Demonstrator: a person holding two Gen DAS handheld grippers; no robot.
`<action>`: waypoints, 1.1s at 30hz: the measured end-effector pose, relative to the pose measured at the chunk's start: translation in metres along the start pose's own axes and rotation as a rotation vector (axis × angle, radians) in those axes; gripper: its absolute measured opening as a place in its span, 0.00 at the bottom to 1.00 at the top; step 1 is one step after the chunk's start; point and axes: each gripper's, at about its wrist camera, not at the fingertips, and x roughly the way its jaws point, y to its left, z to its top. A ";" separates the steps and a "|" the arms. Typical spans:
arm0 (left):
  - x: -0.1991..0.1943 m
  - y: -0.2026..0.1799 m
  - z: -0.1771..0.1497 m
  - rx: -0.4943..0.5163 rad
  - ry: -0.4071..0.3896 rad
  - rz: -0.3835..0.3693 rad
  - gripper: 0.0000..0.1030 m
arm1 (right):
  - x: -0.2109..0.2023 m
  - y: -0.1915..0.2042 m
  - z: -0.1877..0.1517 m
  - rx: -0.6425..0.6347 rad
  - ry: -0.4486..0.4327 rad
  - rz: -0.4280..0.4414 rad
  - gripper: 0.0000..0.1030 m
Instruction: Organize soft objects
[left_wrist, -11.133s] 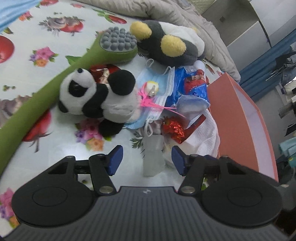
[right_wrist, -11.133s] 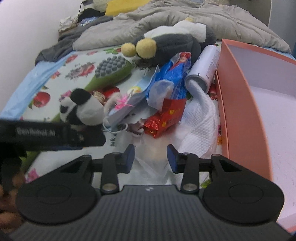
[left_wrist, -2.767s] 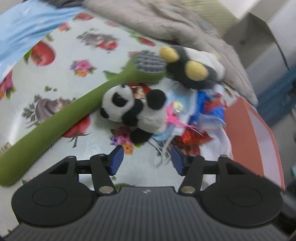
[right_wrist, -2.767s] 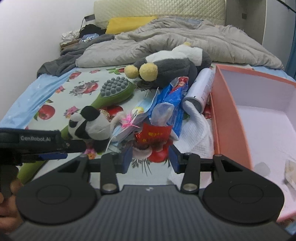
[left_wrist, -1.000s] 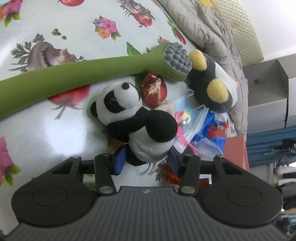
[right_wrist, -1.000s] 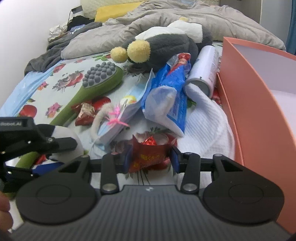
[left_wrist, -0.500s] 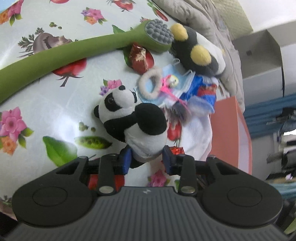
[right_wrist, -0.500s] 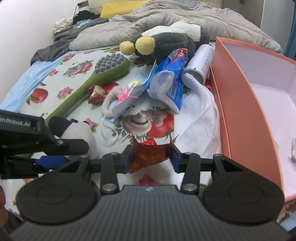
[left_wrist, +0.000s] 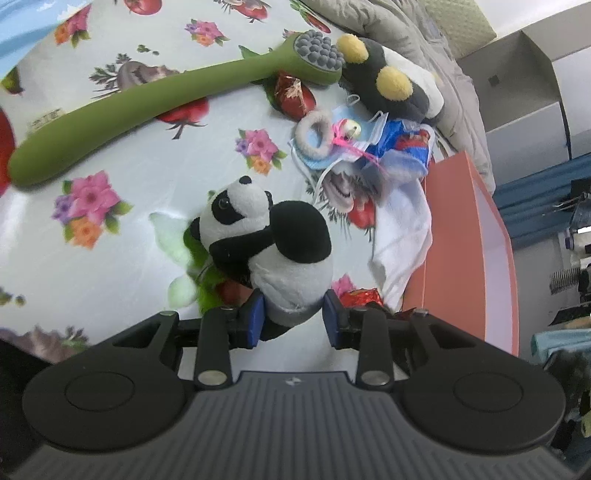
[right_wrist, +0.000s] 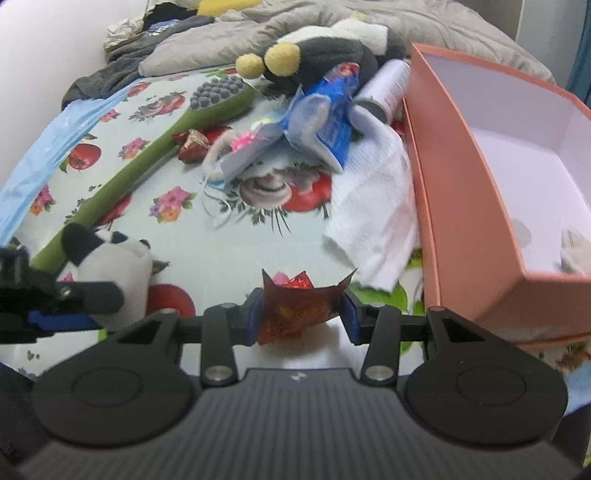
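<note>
Two grippers hang over the flowered bed sheet (left_wrist: 155, 166), with the orange box (right_wrist: 461, 206) at three o'clock. Left gripper (left_wrist: 293, 319), jaws closing, squeezes the panda plush (left_wrist: 273, 243) by its rump; right gripper (right_wrist: 301, 314), jaws easing apart, pinches the red foil packet (right_wrist: 299, 308).

Left tool (left_wrist: 293, 317) closing on the panda plush's (left_wrist: 271, 243) lower body above the floral bedsheet (left_wrist: 155, 155); green massage brush (left_wrist: 155, 99) beyond.
</note>
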 end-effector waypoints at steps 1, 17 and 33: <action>-0.003 0.001 -0.002 0.002 0.004 0.002 0.37 | -0.001 -0.001 -0.001 0.007 0.005 0.002 0.47; -0.016 0.009 -0.012 0.025 -0.019 0.059 0.61 | -0.017 -0.009 -0.004 0.010 0.029 0.029 0.64; -0.012 -0.005 -0.017 0.033 -0.104 0.073 0.68 | -0.001 0.022 -0.002 -0.286 0.010 0.061 0.64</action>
